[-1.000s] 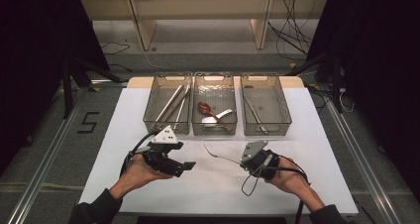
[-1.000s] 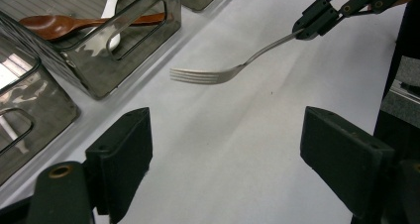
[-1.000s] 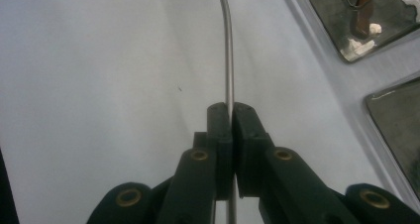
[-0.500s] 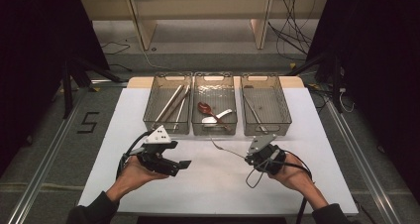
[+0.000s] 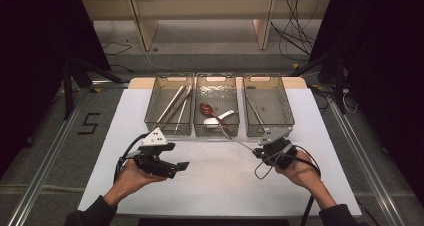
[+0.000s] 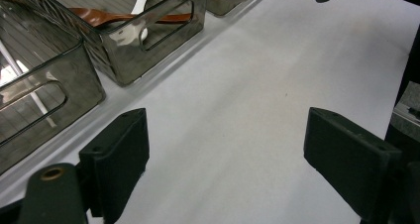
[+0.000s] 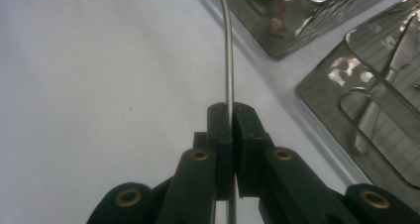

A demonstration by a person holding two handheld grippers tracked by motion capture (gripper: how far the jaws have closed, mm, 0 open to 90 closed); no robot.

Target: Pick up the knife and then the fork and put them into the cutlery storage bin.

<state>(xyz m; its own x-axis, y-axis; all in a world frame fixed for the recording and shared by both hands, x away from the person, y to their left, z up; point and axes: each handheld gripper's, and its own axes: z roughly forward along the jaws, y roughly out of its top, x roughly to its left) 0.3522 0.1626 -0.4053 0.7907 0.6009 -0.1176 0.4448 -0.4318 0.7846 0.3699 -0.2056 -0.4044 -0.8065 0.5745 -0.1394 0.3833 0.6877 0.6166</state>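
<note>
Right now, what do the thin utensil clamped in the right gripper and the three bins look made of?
Thin silver utensil handle in the right gripper: looks like polished metal, an even bright sheen along a narrow curved rod. Three smoky see-through bins: likely clear tinted plastic, since contents show through the walls and the handle cut-outs look moulded.

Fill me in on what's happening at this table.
A person is sorting cutlery into three clear bins at the far side of a white table. The right hand-held gripper is shut on a thin metal utensil by its handle, the far end pointing toward the middle bin, which holds a brown spoon. The left hand-held gripper is open above the table.
</note>
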